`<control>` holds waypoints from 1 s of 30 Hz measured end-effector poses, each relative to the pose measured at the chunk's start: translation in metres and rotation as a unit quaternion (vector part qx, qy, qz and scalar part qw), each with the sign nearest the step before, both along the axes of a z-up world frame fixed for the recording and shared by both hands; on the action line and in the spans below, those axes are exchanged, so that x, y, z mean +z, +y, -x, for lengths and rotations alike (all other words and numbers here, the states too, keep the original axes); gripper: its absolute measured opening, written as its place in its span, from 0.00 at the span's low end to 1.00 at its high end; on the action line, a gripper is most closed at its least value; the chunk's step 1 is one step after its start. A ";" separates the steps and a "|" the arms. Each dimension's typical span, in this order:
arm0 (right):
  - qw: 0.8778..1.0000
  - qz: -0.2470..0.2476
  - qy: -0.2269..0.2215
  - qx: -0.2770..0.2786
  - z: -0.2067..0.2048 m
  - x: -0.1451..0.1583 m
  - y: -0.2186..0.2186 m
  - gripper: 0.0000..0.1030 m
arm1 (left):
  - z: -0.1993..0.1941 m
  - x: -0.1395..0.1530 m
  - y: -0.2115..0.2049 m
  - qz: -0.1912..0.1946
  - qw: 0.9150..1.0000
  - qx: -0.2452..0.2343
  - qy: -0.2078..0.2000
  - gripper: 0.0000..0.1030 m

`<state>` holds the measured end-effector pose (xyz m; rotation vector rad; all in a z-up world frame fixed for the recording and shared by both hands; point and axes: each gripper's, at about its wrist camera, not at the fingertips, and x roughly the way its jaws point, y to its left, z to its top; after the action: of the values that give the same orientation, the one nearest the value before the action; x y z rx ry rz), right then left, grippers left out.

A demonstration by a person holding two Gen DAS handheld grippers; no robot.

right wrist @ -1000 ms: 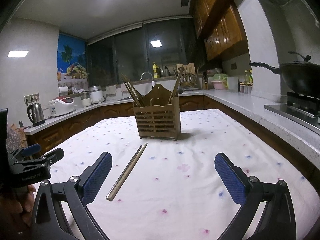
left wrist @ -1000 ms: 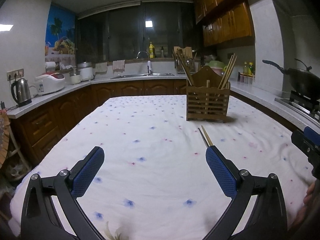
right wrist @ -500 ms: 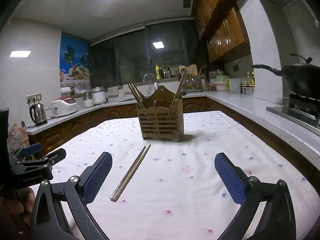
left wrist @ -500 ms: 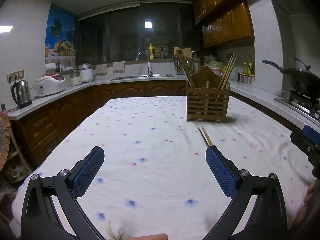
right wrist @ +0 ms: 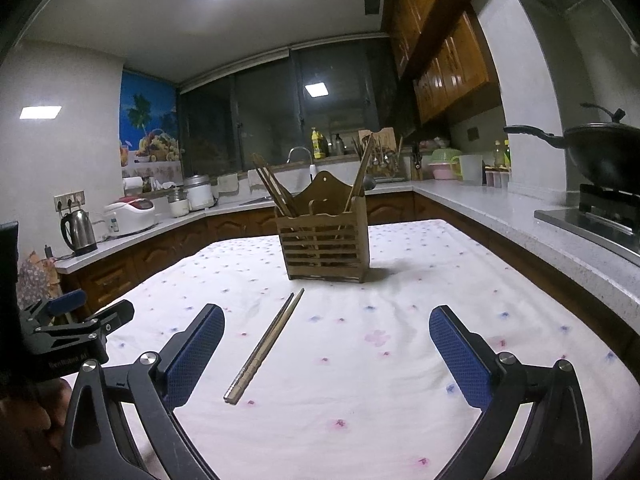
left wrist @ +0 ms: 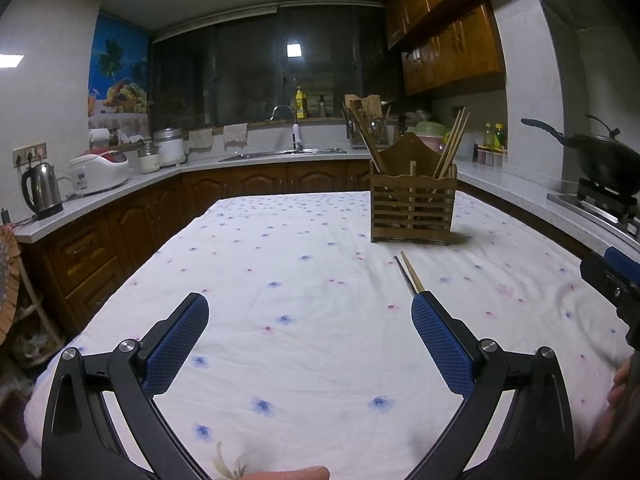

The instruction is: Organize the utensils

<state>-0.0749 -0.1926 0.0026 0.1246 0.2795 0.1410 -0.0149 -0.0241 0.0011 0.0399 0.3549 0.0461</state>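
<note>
Right wrist view: the right claw (right wrist: 326,354) is spread wide and empty, low over the table (right wrist: 400,380); a pair of chopsticks (right wrist: 266,344) lies flat just inside its left finger, tips pointing ahead toward the holder (right wrist: 324,240), which stands farther ahead, upright, with other sticks in both side slots. Left wrist view: the left claw (left wrist: 310,346) is likewise released and empty; chopsticks partly hidden behind its right finger. Likely best: centre the right claw over the pair, pinch both sticks together, then tilt upright before lowering into a slot.
</note>
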 end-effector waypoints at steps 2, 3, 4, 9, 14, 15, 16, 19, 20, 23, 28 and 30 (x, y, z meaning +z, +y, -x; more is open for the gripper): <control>1.000 0.000 -0.001 0.001 0.001 0.000 0.000 1.00 | 0.000 0.001 -0.001 0.000 1.000 -0.001 -0.001 1.00; 1.000 -0.001 -0.001 0.001 0.001 0.001 0.001 1.00 | 0.000 0.000 0.000 0.000 1.000 -0.001 -0.001 1.00; 1.000 -0.001 -0.001 0.002 0.001 0.001 0.001 1.00 | 0.000 0.001 0.000 0.000 1.000 -0.001 -0.001 1.00; 1.000 -0.002 -0.002 0.002 0.002 0.002 0.002 1.00 | 0.000 0.000 0.000 0.000 1.000 0.000 -0.001 1.00; 1.000 -0.004 -0.003 0.004 0.003 0.004 0.004 1.00 | 0.000 0.001 0.000 0.001 1.000 -0.001 0.001 1.00; 1.000 -0.005 -0.003 0.004 0.004 0.004 0.006 1.00 | 0.000 0.001 0.000 0.001 1.000 -0.001 0.000 1.00; 1.000 -0.004 -0.003 0.003 0.003 0.004 0.004 1.00 | 0.000 0.001 0.000 0.001 1.000 -0.001 0.001 1.00; 1.000 -0.006 -0.004 0.004 0.004 0.005 0.005 1.00 | 0.000 0.001 0.000 0.000 1.000 -0.001 -0.001 1.00; 1.000 -0.007 -0.004 0.004 0.004 0.006 0.006 1.00 | -0.001 0.001 -0.001 -0.001 1.000 -0.002 0.000 1.00; 1.000 -0.009 -0.004 0.006 0.004 0.009 0.009 1.00 | -0.001 0.001 -0.001 -0.001 1.000 -0.001 0.000 1.00; 1.000 -0.010 -0.006 0.008 0.004 0.010 0.008 1.00 | -0.001 0.001 -0.001 0.000 1.000 -0.001 0.000 1.00; 1.000 -0.011 -0.006 0.009 0.004 0.011 0.009 1.00 | -0.001 0.001 -0.001 0.000 1.000 -0.001 0.000 1.00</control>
<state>-0.0784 -0.1831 0.0136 0.1439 0.2667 0.1619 -0.0141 -0.0255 0.0021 0.0408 0.3549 0.0445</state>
